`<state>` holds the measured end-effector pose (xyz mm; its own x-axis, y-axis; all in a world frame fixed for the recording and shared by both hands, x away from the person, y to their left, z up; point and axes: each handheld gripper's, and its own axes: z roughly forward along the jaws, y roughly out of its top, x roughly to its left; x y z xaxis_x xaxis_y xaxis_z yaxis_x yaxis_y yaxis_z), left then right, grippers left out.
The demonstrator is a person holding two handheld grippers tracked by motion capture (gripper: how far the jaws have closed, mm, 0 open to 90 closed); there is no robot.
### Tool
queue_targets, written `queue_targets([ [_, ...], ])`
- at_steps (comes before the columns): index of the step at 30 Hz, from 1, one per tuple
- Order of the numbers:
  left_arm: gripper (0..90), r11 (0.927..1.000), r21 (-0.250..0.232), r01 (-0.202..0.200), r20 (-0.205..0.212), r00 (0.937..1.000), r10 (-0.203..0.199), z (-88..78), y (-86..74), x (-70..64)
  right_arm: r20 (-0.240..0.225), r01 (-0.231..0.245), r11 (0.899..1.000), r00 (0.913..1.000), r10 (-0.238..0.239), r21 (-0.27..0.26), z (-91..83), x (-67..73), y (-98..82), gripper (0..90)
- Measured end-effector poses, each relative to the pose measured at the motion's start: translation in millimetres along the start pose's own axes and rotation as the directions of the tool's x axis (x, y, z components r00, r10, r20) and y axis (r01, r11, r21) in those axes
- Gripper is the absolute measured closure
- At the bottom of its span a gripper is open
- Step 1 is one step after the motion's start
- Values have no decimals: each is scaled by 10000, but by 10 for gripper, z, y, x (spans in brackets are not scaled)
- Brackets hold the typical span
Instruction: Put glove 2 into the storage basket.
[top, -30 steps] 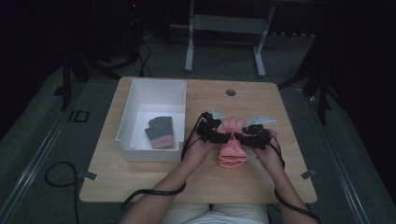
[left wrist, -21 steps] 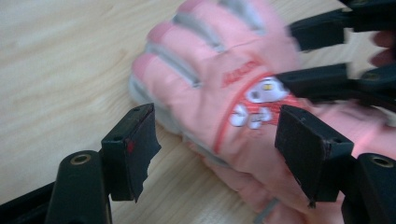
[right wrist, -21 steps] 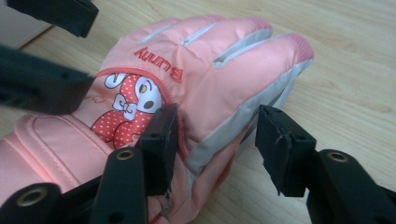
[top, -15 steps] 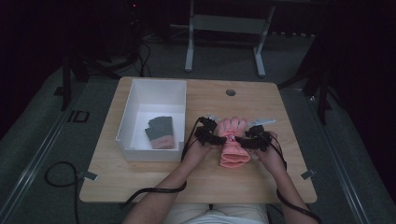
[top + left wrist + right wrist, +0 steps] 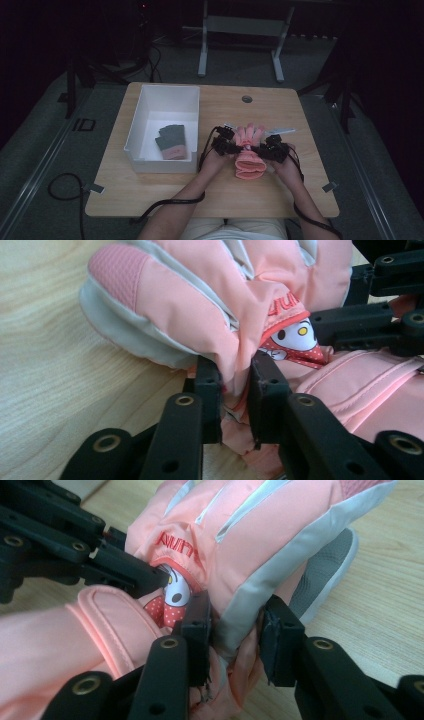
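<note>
Both of your grippers moved a little nearer to you since a second ago, and the padded pink winter glove (image 5: 249,152) came with them. Your left gripper (image 5: 235,390) had its jaws clamped on one side of it, your right gripper (image 5: 235,630) on the other. It lay on the pale wooden bench (image 5: 150,195), beside the white plastic bin (image 5: 145,107).

White bin (image 5: 150,107), dark gloves (image 5: 171,138) inside
</note>
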<state>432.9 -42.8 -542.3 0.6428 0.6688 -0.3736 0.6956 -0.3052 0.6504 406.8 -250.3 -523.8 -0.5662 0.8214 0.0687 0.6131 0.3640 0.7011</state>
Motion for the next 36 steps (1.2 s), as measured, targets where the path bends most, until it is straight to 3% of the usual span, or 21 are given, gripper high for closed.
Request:
queue_targets([
  [3,793,10000,-58,37,33,10000,-37,-32,15,-21,126,94,9998,9999,-92,-169,-31,22,5,701],
  [5,796,9996,-225,-164,-116,9998,162,-90,47,-85,302,97,9987,9995,-82,-504,-107,53,19,711],
  [8,800,9976,-331,-616,-539,9968,597,-144,103,-177,462,186,9967,9988,-150,-788,-189,73,50,714],
  [11,800,9937,-350,-1063,-1002,9897,1023,-197,166,-283,575,185,9958,9983,-134,-896,-252,73,95,715],
  [14,801,9916,-440,-1215,-1033,9878,1165,-276,204,-336,451,93,9940,9990,-44,-1094,-320,63,128,716],
  [22,803,9840,-607,-1673,-1230,9796,1590,-528,262,-449,151,361,9867,9993,-342,-1585,-486,119,223,716],
  [23,803,9810,-642,-1832,-1293,9762,1738,-634,283,-492,-138,356,9841,9992,-386,-1741,-548,130,264,717],
  [26,803,9769,-707,-2016,-1389,9718,1905,-721,295,-534,-319,400,9825,9984,-466,-1821,-604,150,300,716],
  [31,803,9726,-925,-2133,-1316,9708,2004,-960,334,-547,-460,628,9738,9962,-746,-2187,-727,259,405,716],
  [33,803,9728,-1051,-2066,-1100,9746,1951,-1062,354,-514,-629,618,9701,9949,-786,-2346,-756,293,459,716],
  [34,804,9728,-1051,-2066,-1100,9746,1951,-1062,354,-514,-629,618,9701,9949,-786,-2346,-756,293,459,716],
  [36,804,9695,-1021,-2226,-993,9720,2128,-1221,385,-464,-873,677,9641,9918,-929,-2566,-779,368,560,716],
])
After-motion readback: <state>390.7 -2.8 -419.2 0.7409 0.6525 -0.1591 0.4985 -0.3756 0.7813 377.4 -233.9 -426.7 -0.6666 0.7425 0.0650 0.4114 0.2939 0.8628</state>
